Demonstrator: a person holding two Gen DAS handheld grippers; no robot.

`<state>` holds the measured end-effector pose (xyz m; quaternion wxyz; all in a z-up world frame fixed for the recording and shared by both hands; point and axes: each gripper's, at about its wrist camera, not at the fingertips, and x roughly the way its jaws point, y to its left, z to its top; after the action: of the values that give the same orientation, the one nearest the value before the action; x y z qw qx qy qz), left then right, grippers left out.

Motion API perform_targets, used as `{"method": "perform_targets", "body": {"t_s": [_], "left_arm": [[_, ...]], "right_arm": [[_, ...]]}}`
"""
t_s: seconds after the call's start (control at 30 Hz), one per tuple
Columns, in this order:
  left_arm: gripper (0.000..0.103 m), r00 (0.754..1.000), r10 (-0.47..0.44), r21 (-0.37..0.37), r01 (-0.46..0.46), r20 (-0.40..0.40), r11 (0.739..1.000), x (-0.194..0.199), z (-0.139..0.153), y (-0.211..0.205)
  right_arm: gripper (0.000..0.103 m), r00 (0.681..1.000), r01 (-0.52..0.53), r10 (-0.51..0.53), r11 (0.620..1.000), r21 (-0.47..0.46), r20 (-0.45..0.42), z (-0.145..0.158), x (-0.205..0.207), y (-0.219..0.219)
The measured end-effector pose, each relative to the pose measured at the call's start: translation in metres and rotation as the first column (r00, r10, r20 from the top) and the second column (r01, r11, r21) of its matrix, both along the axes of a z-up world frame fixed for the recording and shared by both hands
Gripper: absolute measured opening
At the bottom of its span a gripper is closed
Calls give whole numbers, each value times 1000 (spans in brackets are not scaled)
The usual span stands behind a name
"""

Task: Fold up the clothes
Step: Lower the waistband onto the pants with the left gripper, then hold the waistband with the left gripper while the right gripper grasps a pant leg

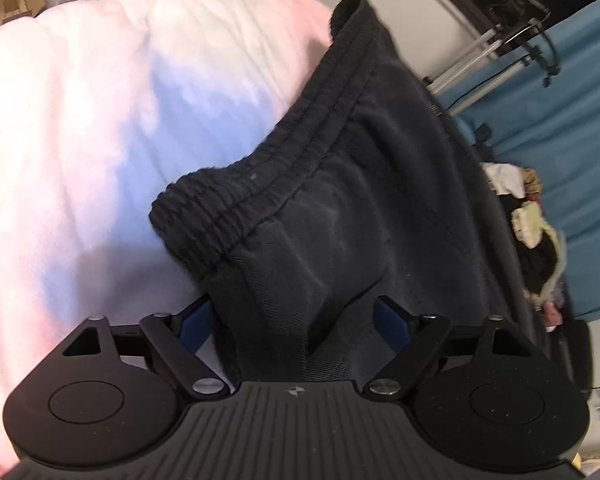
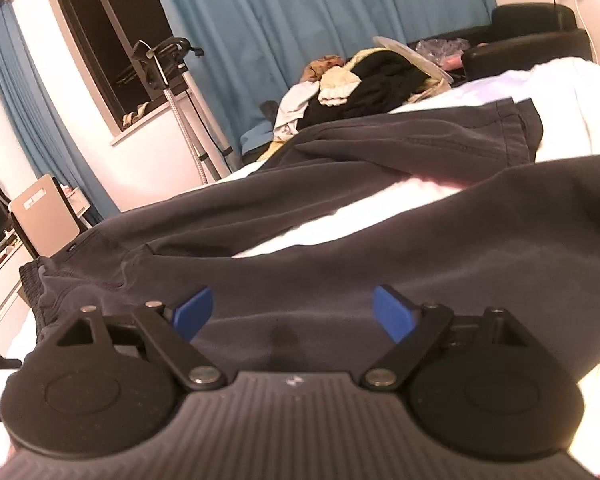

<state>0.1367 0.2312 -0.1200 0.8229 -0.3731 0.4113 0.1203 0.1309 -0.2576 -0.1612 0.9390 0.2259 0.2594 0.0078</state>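
Dark sweatpants (image 1: 360,184) lie on a white duvet (image 1: 100,120), their ribbed elastic waistband (image 1: 196,216) bunched toward the left. My left gripper (image 1: 294,320) points down at them with its jaws wide apart; the cloth just below the waistband lies between the blue pads (image 1: 388,320), which do not press on it. In the right wrist view the sweatpants (image 2: 340,184) stretch across the bed (image 2: 580,92), both legs running to the right and the waistband (image 2: 32,276) at the left. My right gripper (image 2: 294,312) hovers open above the seat of the pants, holding nothing.
A pile of mixed clothes (image 2: 360,84) sits at the far side of the bed, and shows in the left wrist view as a clothes pile (image 1: 536,216). Behind it hang blue curtains (image 2: 300,12). A metal stand (image 2: 180,92), a black armchair (image 2: 532,28) and a chair (image 2: 44,216) surround the bed.
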Motion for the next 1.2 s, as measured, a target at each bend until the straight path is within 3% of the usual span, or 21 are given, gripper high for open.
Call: {"method": "perform_targets", "body": {"t_s": [0.1, 0.2, 0.27, 0.4, 0.5, 0.73, 0.87, 0.93, 1.03, 1.2], "left_arm": [[81, 1000, -15, 23, 15, -20, 1000, 5, -5, -3], [72, 999, -21, 55, 23, -39, 998, 6, -7, -7], [56, 999, -17, 61, 19, -46, 998, 6, -8, -8], [41, 999, -3, 26, 4, -36, 1000, 3, -10, -3], [37, 1000, -5, 20, 5, -28, 1000, 2, -9, -3], [30, 999, -34, 83, 35, -22, 996, -1, 0, -10], [21, 998, -52, 112, 54, -21, 992, 0, 3, -15], [12, 998, -56, 107, 58, -16, 993, -1, 4, -15], [11, 999, -37, 78, 37, 0, 996, -4, 6, -12], [11, 1000, -26, 10, 26, 16, 1000, -6, 5, -3]], "right_arm": [[89, 1000, 2, -2, 1000, -12, -8, -2, 2, 2], [89, 1000, 8, -8, 1000, -24, -12, -3, 3, 2], [89, 1000, 10, -10, 1000, -28, -18, -4, 4, 3], [89, 999, 14, -15, 999, -39, -29, -7, 6, 3], [89, 999, 24, -25, 999, -42, -35, -8, 5, 2], [89, 997, 60, -62, 997, -39, -49, -10, 3, -7], [88, 995, 91, -92, 996, -18, -44, -8, -1, -15], [89, 993, 114, -114, 993, 14, -32, -4, -6, -22], [88, 990, 143, -144, 983, 113, 1, 9, -20, -42], [89, 970, 214, -240, 922, 323, 43, 36, -61, -100]]}}
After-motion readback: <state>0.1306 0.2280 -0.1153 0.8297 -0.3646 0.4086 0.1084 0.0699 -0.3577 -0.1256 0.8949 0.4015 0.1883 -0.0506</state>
